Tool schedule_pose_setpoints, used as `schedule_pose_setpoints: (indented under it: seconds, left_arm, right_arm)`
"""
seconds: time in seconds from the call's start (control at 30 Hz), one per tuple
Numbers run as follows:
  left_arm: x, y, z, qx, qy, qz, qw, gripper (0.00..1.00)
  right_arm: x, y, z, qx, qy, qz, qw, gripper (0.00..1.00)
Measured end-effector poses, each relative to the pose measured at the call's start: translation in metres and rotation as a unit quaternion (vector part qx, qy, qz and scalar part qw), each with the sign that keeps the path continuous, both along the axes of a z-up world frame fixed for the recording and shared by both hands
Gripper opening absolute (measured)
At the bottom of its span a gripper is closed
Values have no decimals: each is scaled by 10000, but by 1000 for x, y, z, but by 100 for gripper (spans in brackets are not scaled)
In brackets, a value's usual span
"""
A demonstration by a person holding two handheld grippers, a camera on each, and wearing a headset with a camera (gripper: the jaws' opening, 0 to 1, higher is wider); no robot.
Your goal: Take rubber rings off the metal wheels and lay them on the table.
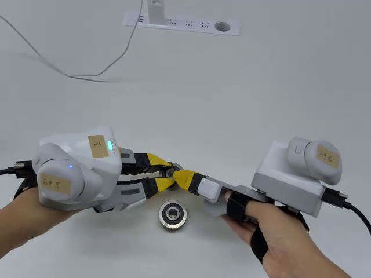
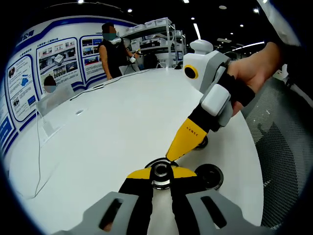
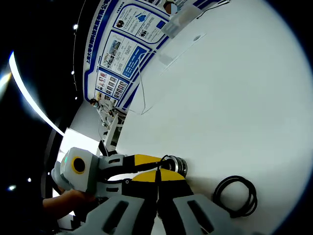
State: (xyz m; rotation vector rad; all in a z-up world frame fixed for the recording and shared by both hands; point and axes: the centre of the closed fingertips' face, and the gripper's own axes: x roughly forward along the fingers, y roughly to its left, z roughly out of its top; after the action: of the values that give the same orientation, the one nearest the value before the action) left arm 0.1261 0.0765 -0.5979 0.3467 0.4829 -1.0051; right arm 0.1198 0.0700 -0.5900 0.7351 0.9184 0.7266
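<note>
A small metal wheel (image 1: 168,172) with a black rubber ring is clamped between the yellow jaws of my left gripper (image 1: 167,172), just above the white table. In the left gripper view the same wheel (image 2: 161,172) sits between those jaws. My right gripper (image 1: 182,177) comes in from the right, shut, with its yellow tips pinched at the ring's edge (image 3: 166,159). A second wheel (image 1: 173,214) with its ring on lies flat on the table in front of both grippers. Loose black rubber rings (image 3: 235,195) lie on the table to the right of the held wheel.
A white power strip (image 1: 182,23) and a thin cable (image 1: 87,75) lie at the far side of the table. In the left gripper view the table's edge (image 2: 252,147) runs close on the right. A person (image 2: 111,46) stands far behind the table.
</note>
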Motion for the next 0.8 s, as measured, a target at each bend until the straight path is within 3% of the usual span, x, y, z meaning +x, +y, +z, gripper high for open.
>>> schedule_pose_setpoints:
  seconds: [0.13,0.27,0.37,0.5,0.8]
  left_arm:
    - [0,0,0,18,66,8,10000,13]
    - [0,3,5,2,-1,33,10000,11]
    - [4,9,15,-171,-37,204,9996,11]
    - [5,17,18,-122,-66,279,9995,14]
    - [6,25,36,-303,-165,506,9981,24]
  right_arm:
    - [1,0,-2,-18,56,-40,10000,0]
    - [2,0,-2,2,69,-100,9999,0]
    - [2,2,-3,8,98,-136,9999,0]
    - [2,3,-4,3,125,-150,9998,0]
    - [5,5,12,202,113,-282,9993,0]
